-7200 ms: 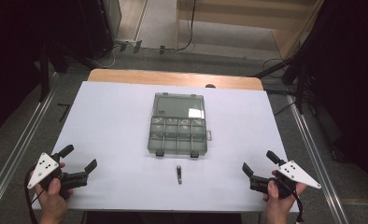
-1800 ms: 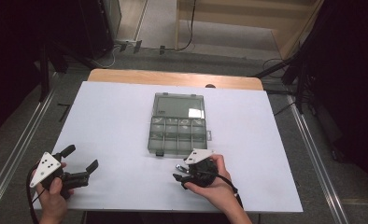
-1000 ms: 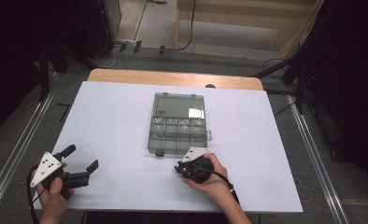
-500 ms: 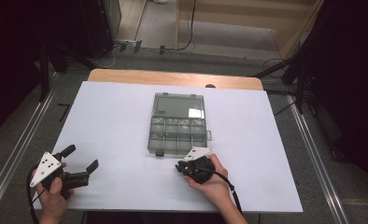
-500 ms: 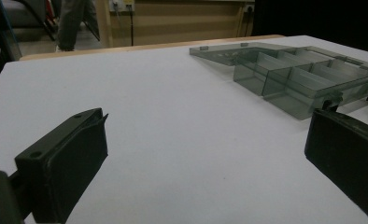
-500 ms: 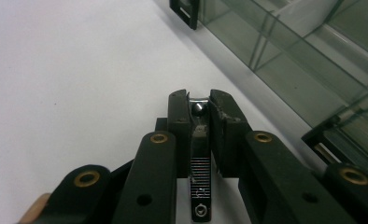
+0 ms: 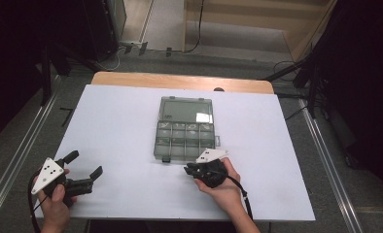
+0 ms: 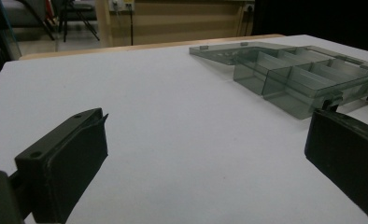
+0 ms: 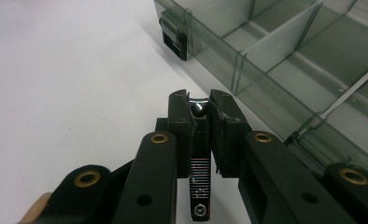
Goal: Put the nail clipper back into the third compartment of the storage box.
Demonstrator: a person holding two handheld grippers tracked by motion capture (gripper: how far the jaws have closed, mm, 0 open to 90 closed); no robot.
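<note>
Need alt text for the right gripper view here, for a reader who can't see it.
The right hand-held gripper is shut on a small dark metal piece with a shiny tip, held just above the white table. An open grey see-through compartment box lies close beyond it, its dividers and a black latch visible.

One white table [image 7: 131, 121] is seen, and on it one smoky clear compartment box [image 7: 184, 141] with its lid open toward 12 o'clock. Four compartments can be counted along the box's near row (any further rows cannot be told). Two grippers are counted: the left gripper [image 7: 85, 169] at 8 o'clock and the right gripper [image 7: 188, 170] at 6 o'clock of the box. One small dark metal piece [image 9: 199, 140] is clamped in the latter
</note>
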